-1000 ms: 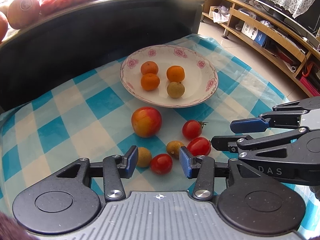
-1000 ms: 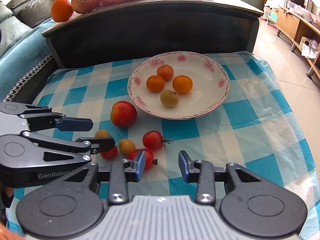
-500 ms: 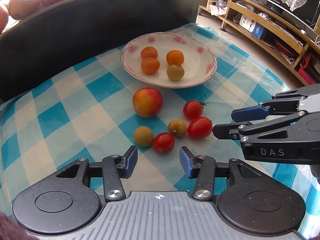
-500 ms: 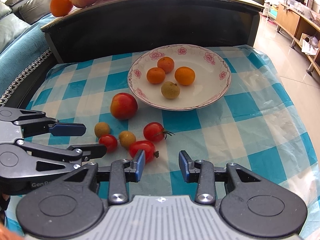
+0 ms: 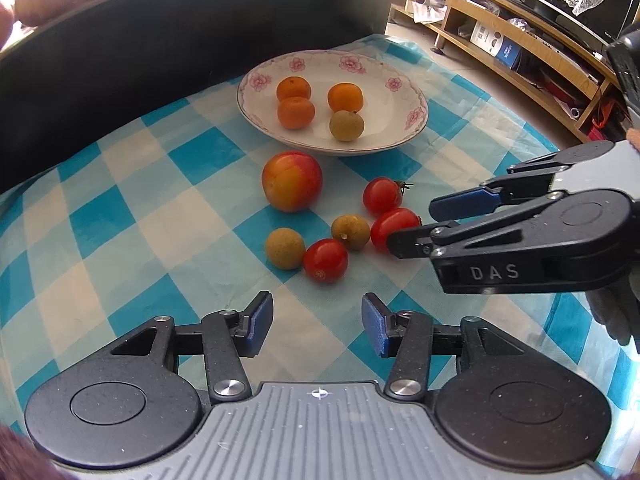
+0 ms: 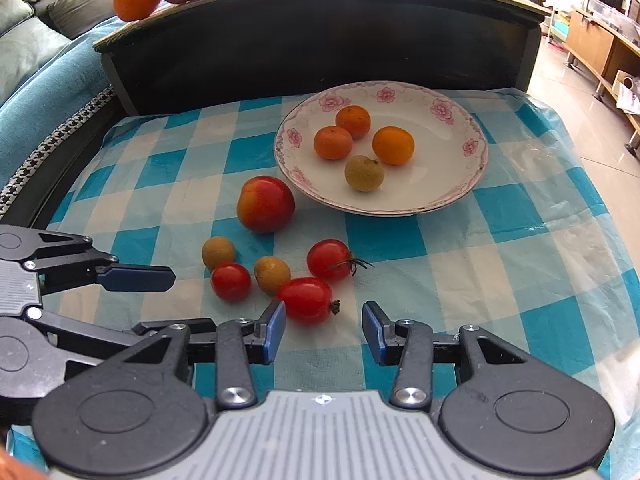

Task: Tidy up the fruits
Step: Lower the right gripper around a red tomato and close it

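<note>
Just ahead of the right gripper (image 6: 323, 332), off its left finger, lay the oblong tomato (image 6: 305, 300), on the cloth and not yet between the jaws, which stood spread and empty. Beyond it sat two more tomatoes, two longans (image 6: 271, 275) and the peach (image 6: 265, 204); farther still, the plate (image 6: 460, 196) already held three oranges and a longan. The left gripper (image 5: 317, 326) hung short of the cluster, jaws spread too, nothing in them.

My call: the right hand wanted to slide left and forward so both pads straddled that tomato across its narrow waist, then close softly; the skin looked slick and it could roll into the longan just beside it.

Under it all was a blue-checked cloth (image 6: 500, 240), a dark table edge behind, shelves off to the right.
</note>
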Motion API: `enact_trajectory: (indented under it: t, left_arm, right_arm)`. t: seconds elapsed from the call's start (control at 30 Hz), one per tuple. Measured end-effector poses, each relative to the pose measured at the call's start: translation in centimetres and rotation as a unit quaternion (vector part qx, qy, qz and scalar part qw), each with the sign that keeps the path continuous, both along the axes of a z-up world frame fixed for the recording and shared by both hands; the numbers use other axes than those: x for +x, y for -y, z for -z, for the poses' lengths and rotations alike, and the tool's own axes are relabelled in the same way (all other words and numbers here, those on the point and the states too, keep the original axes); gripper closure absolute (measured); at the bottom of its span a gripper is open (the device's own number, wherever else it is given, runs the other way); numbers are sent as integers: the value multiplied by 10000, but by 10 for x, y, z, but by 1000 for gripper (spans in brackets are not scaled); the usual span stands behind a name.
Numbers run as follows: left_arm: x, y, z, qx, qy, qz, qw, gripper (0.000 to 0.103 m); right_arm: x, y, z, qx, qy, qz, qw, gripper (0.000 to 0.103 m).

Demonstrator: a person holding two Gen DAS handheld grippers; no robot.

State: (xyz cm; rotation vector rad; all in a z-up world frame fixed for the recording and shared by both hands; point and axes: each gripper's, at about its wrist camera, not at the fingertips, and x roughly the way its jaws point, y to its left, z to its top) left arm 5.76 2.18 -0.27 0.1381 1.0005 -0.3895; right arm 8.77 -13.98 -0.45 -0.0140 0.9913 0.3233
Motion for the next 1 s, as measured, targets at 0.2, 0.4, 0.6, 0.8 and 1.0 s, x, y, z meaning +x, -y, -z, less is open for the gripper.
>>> enact_trajectory:
  t: [0.2,0.4,0.6,0.8,1.0]
  left_arm:
    - [1,-1,2,-21,-42,27,10000,45]
    - [2,0,4,-41,-62,50,10000,44]
    - [3,3,7,-136,-74,114,9998,45]
    - [10,11,13,-240,-128,192,9994,47]
    - [17,18,14,-159,14,222,9996,47]
  right_arm:
    - [11,-6,7,0,-24,-74,10000,56]
    - [17,-16,13,-47,-25,-192,9998,56]
    - [17,-15,14,-75,-49,-207,9997,62]
    - [8,-5,12,-66,-109,-150,9998,64]
    - [2,11,9,69,-110,-16,9999,64]
